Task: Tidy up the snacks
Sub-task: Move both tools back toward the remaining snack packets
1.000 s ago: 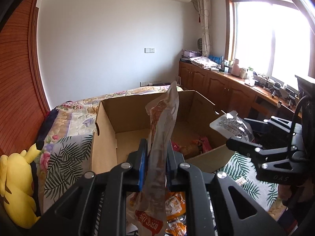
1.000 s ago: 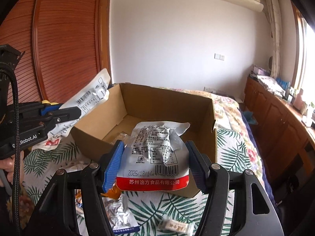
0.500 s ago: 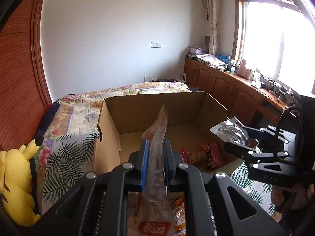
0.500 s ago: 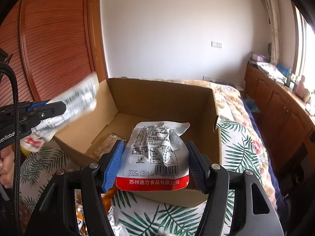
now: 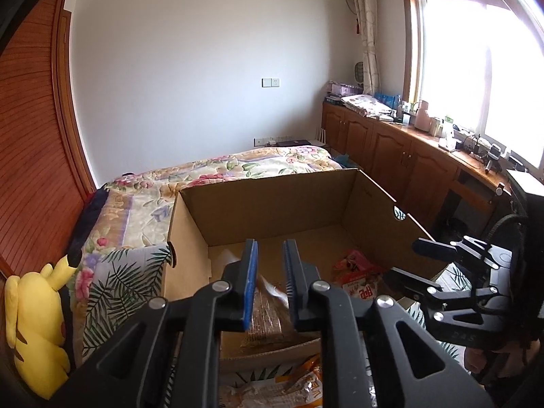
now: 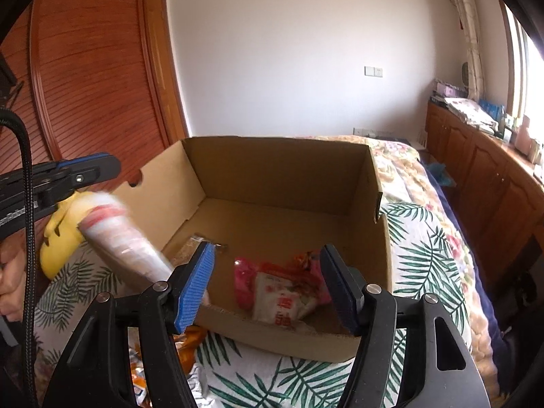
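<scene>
A: Where do the left tongs (image 5: pixel 269 278) stand, and in what state?
B: Above the near wall of the cardboard box (image 5: pixel 282 204), blue pads spread a little apart with nothing pinched. Between and below them a brown snack packet (image 5: pixel 263 316) lies on the box floor.

A: And the right tongs (image 6: pixel 267 285)?
B: Spread wide and empty, over the near right part of the cardboard box (image 6: pixel 278 166). Seen through the gap, a pink-and-white snack bag (image 6: pixel 278 292) rests on the box floor, near the front wall.

A: What is the blurred streak at left in the right wrist view?
B: A whitish snack packet (image 6: pixel 124 241) with a red band, smeared by motion, lying across the box's near left corner below the left tongs (image 6: pixel 91 170). Whether it touches the cardboard cannot be told.

A: What surrounds the box?
B: It sits on a bed with a palm-leaf cover (image 6: pixel 428 248). More orange snack packets (image 5: pixel 299 380) lie in front of it. A yellow plush toy (image 5: pixel 34 319) sits at the bed's left edge.
</scene>
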The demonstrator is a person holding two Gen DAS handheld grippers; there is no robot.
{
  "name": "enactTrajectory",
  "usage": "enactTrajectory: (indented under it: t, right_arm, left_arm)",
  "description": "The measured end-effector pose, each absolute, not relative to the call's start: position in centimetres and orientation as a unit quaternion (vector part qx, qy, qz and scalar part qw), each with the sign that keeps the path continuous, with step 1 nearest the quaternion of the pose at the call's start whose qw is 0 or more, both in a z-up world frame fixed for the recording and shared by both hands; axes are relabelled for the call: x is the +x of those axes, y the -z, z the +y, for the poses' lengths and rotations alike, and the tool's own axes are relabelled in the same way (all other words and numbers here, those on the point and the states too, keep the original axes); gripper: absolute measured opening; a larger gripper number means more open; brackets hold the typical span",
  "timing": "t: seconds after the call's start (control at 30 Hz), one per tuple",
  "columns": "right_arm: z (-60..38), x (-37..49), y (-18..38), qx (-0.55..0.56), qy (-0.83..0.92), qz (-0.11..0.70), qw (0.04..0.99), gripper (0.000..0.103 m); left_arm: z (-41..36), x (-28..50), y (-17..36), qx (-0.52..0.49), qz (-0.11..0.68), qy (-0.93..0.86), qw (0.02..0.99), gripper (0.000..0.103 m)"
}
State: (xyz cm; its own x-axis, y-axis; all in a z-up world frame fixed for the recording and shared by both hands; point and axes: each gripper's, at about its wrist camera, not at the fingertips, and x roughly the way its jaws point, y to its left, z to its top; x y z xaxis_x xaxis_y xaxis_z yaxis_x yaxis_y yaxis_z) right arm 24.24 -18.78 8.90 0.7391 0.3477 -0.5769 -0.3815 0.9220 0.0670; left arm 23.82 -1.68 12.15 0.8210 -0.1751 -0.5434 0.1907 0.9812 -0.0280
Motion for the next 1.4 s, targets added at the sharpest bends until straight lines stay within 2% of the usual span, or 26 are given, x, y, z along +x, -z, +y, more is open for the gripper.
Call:
enactTrajectory:
  t: [0.2,0.6,0.77,1.4]
  right_arm:
    - [-19.3,22.2,-9.4,-0.032,-0.208,0.290,0.934,0.066]
    - [-21.6,15.9,-8.0,-0.030,-0.224,0.281,0.933,0.066]
    - [-22.7,14.8,-6.1,-0.037,-0.211,0.293,0.932,0.066]
    - [-25.1,17.1,0.2,-0.041,-0.170,0.377,0.910,0.066]
  left_arm:
    - [-1.2,22.7,-12.3,0.003,0.276,0.103,0.956,0.033]
    - [-0.9,16.9,-11.3,0.006,0.249,0.134,0.959,0.046]
    - [-1.0,15.4,-9.3,-0.001,0.261,0.144,0.954,0.068]
    - [-1.0,12.8,0.2,0.001,0.342,0.123,0.932,0.068]
